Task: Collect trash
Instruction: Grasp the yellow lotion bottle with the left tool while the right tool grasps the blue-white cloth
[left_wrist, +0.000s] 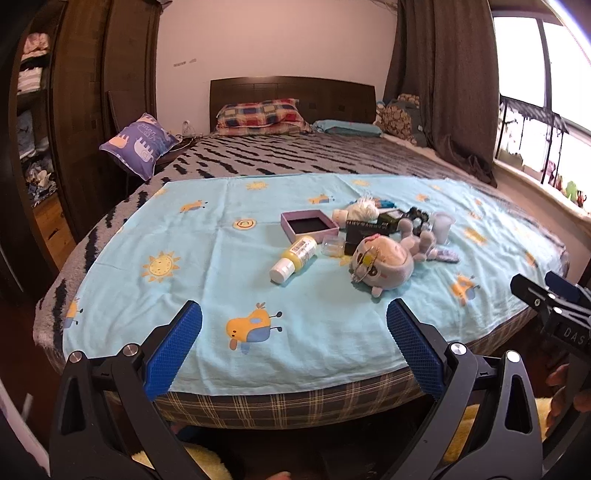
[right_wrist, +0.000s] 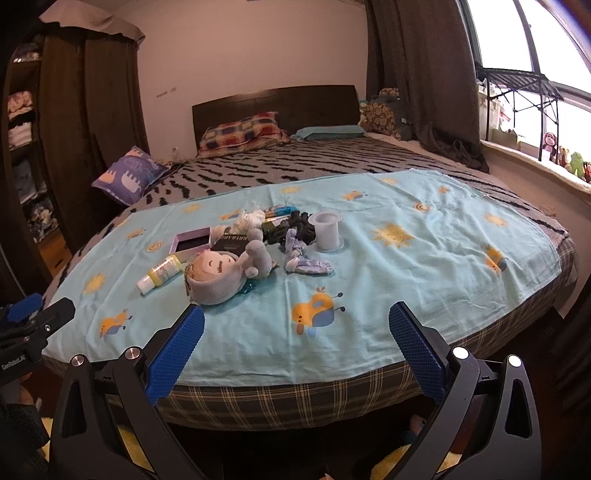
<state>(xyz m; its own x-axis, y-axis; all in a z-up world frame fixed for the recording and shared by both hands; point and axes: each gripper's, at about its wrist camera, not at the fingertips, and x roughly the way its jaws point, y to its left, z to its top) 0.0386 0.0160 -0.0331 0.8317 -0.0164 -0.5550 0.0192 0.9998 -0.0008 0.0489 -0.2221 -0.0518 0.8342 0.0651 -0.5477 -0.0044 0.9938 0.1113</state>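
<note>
A heap of small items lies on a light blue sheet (left_wrist: 207, 258) at the foot of a bed. It holds a yellow bottle with a white cap (left_wrist: 293, 258) (right_wrist: 159, 274), an open pink box (left_wrist: 308, 224) (right_wrist: 192, 240), a black box (left_wrist: 371, 226) (right_wrist: 233, 240), a grey plush doll (left_wrist: 382, 266) (right_wrist: 221, 275), a small clear jar (left_wrist: 333, 246), a clear plastic cup (left_wrist: 441, 223) (right_wrist: 327, 230), a patterned sock (right_wrist: 306, 264) and a black scrunchie (right_wrist: 301, 225). My left gripper (left_wrist: 294, 319) and right gripper (right_wrist: 296, 321) both stand open over the bed's near edge, holding nothing.
Pillows (left_wrist: 258, 114) and a dark headboard (right_wrist: 273, 101) lie at the far end. A purple cushion (left_wrist: 142, 144) leans at the left by a wardrobe (left_wrist: 85, 110). Curtains (right_wrist: 424, 81) and a window sill with toys (right_wrist: 569, 162) are on the right.
</note>
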